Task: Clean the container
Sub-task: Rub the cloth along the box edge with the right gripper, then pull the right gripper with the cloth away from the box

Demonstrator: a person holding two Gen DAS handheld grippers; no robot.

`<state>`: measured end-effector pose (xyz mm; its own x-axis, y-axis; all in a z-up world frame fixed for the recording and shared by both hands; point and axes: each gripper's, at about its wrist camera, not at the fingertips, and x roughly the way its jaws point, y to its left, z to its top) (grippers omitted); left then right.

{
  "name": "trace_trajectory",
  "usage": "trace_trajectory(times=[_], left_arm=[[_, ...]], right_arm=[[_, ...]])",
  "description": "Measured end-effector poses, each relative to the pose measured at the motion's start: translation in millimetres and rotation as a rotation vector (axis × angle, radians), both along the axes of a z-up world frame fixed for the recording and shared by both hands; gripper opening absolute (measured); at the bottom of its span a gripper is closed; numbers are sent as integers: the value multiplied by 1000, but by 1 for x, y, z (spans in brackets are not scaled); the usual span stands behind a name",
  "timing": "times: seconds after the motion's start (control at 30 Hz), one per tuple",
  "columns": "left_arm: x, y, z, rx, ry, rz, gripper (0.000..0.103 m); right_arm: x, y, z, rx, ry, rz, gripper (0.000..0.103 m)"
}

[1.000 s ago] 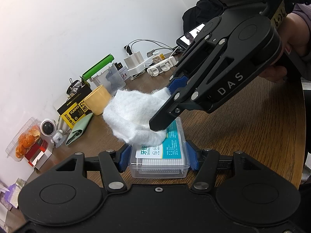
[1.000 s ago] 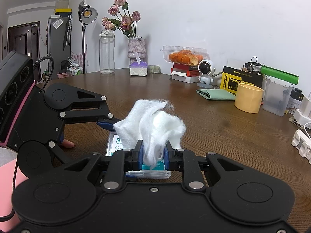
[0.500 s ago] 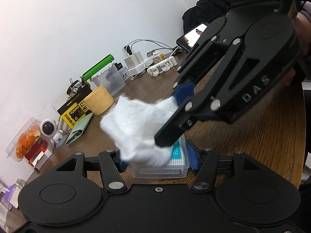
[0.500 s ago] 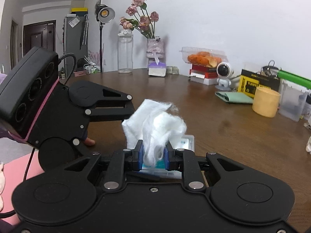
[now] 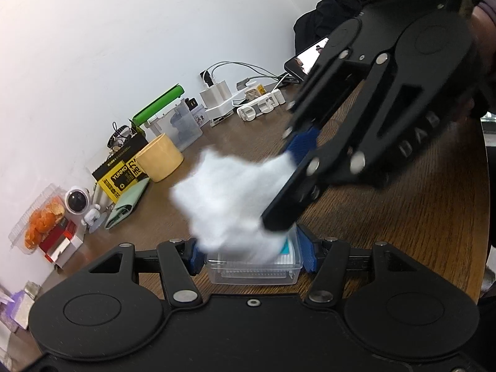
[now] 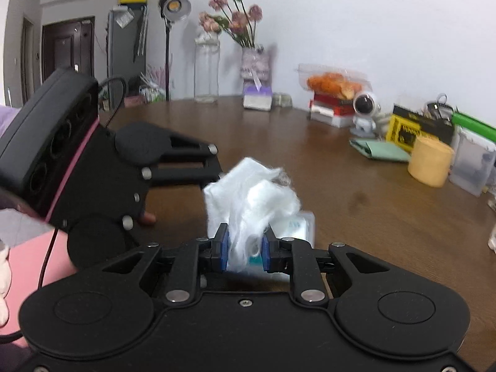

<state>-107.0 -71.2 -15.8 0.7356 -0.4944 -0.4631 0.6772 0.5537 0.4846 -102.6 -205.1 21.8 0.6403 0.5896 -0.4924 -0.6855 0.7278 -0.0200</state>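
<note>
clear plastic: small lidded container (image 5: 252,271) w/ a teal-and-white label, sitting on the brown wood table (image 5: 403,232). everything below is placed relative to it
left gripper (image 5: 252,255): blue pads on both sides of the container, closed in snug against its short ends, so it's pinning the box down on the table
right gripper (image 6: 245,248): clamped tight on a wad of white cotton (image 6: 252,198), pads nearly together w/ just fluff squeezed between. it's coming in from above the container at an angle
cotton: bottom of the wad is pressed on the lid, covers most of the label in the left wrist view, only a teal corner peeks out on the side nearest the right gripper
blur: right gripper + cotton are smeared in both views, so prob mid-swipe, can't tell direction tho
step imo: wiping the lid, box held steady. no idea how much of the lid is done bc the wad hides it
background: yellow cup (image 5: 159,162), yellow/black box and a little astronaut figure sit well behind the container near the wall, none in the way
what could go wrong:
- box is light + slick, a hard sideways swipe could pop it out from between the left pads, esp if the grip is only on the lower edge
- cotton is loose fibre, could snag on the lid rim and leave fluff, or tear so part of the wad stays behind
- pushing down too hard might flex the lid or pop it open
- right fingertip is close to the lid, could scrape plastic instead of cotton if the angle drops
</note>
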Motion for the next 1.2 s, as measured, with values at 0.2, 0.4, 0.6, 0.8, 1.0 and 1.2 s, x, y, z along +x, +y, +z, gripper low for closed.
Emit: trace_trajectory(times=[0.2, 0.4, 0.6, 0.8, 1.0, 1.2], left_arm=[[26, 15, 10, -101, 88, 80, 57], [61, 27, 30, -227, 94, 251, 57], [128, 16, 39, -290, 150, 514, 57], [193, 15, 33, -350, 265, 681, 57], [216, 11, 23, -327, 311, 756, 57], [203, 4, 25, -294, 274, 701, 72]], right_arm=[[21, -32, 11, -5, -12, -200, 21], [26, -45, 14, 37, -18, -257, 21], [26, -47, 8, 41, 4, -267, 21], [21, -53, 10, 38, 11, -285, 21], [19, -59, 11, 38, 19, -307, 21], [20, -55, 10, 41, 25, -308, 21]])
